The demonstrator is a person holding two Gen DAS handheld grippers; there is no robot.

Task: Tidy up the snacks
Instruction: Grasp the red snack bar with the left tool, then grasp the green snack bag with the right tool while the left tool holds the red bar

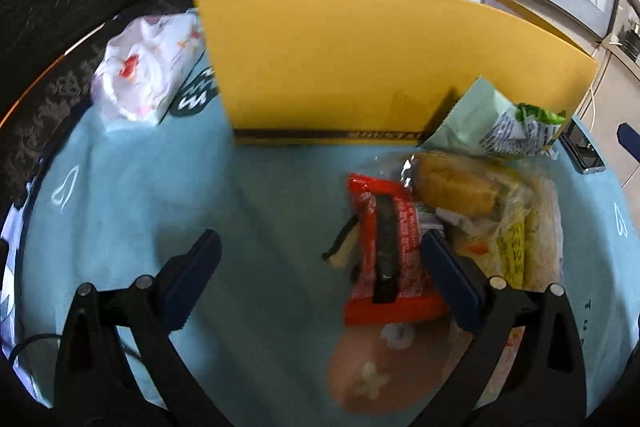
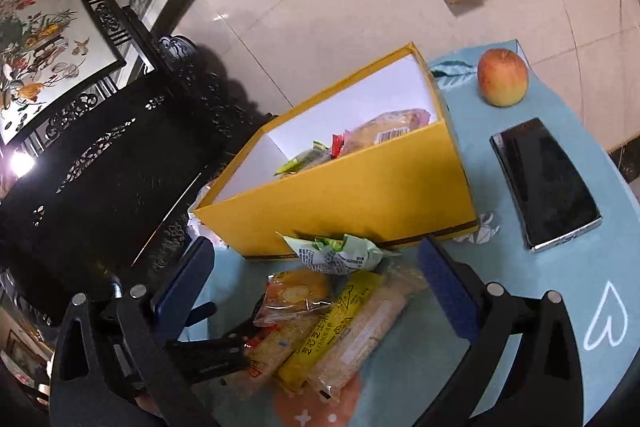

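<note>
The left gripper (image 1: pixel 320 267) is hovering low over the blue tablecloth (image 1: pixel 140 187) with its jaws spread wide and nothing between them, and the red snack packet (image 1: pixel 384 255) is lying just inside its right-hand finger, its long axis running roughly along the fingers toward the yellow box (image 1: pixel 360 67). The right gripper (image 2: pixel 316 287) is also standing wide apart and empty, looking down on the pile of loose snacks: the long yellow-labelled bar (image 2: pixel 332 331), the clear-wrapped cake (image 2: pixel 296 291) and the pale green packet (image 2: pixel 340 251) resting against the box's front wall. The bar is lying at a slant between the right fingers, so a closing pinch would likely be crossing its width. The left gripper is probably nearer the red packet, though blur is making that hard to judge. The yellow box is sitting open, already holding several wrapped snacks toward its far end. An apple (image 2: pixel 502 77) and a phone (image 2: pixel 544 183) are lying beside it.
</note>
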